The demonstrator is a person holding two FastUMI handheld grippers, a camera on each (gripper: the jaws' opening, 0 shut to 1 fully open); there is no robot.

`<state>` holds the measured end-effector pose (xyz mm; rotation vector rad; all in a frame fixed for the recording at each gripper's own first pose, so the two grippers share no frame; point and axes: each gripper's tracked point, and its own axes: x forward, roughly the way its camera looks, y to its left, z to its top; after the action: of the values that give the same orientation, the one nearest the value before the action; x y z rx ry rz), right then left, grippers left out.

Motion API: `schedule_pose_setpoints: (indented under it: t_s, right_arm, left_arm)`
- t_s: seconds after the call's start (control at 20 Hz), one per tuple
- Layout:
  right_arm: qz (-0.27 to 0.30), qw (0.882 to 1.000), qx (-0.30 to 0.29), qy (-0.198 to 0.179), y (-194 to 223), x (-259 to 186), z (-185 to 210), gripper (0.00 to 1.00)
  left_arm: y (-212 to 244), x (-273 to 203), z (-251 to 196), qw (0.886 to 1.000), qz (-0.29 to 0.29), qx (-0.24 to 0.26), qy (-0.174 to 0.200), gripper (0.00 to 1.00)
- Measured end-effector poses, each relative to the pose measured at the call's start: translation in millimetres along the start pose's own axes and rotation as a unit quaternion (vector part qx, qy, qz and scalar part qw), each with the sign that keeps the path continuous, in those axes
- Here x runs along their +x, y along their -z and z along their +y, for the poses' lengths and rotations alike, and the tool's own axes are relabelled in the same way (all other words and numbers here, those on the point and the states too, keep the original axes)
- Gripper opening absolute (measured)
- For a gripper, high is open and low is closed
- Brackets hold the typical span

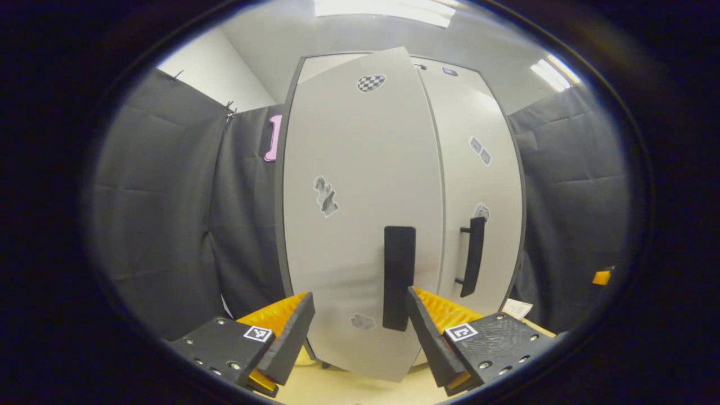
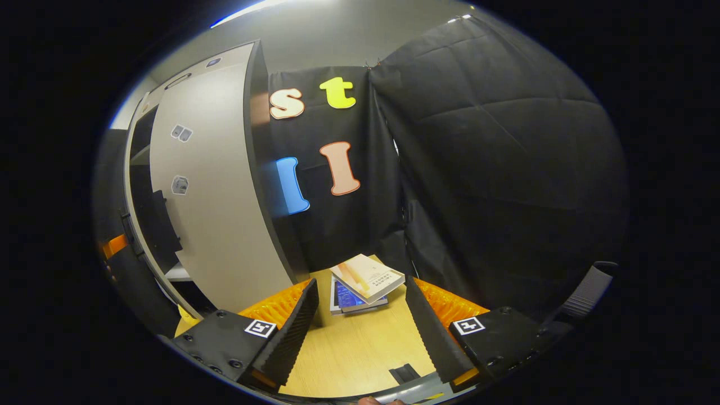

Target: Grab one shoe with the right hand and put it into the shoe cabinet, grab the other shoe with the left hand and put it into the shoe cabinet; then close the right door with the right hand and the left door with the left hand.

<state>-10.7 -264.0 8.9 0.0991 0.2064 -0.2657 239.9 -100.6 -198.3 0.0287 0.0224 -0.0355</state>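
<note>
Facing smooth flat left door (image 1: 360,214)

No words or numbers can be read. Small square code marks are seen on the left gripper (image 1: 360,329) and the right gripper (image 2: 360,326). A checkered sticker (image 1: 371,82) is stuck near the door's top.

The shoe cabinet (image 1: 360,185) doors are pale grey with black handles (image 1: 399,277) and one small black-and-white checkered sticker (image 1: 371,82) up top. Table (image 2: 360,349) is light wood, books (image 2: 365,281) cream and blue, booth cloth (image 2: 506,185) black.
</note>
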Motion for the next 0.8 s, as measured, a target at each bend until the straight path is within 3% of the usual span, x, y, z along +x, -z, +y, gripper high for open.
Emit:
schedule_pose_setpoints:
  t_s: [0.25,0.5,0.7,0.8]
  right_arm:
    - [0.011,0.998,-0.019,-0.05,6,20,4,0.98]
    - [0.004,0.992,-0.034,-0.121,2,27,41,0.98]
    - [-0.025,0.989,-0.039,-0.142,-16,19,71,0.98]
    - [-0.041,0.989,-0.038,-0.14,-22,13,80,0.92]
  left_arm:
    - [6,-55,-3,0.999,0.004,-0.021,-0.027,0.94]
    - [-16,-102,-2,0.998,-0.02,-0.035,-0.046,0.94]
    - [-23,-124,1,0.997,-0.029,-0.058,-0.037,0.96]
    - [-12,-133,8,0.997,-0.02,-0.057,-0.037,0.95]
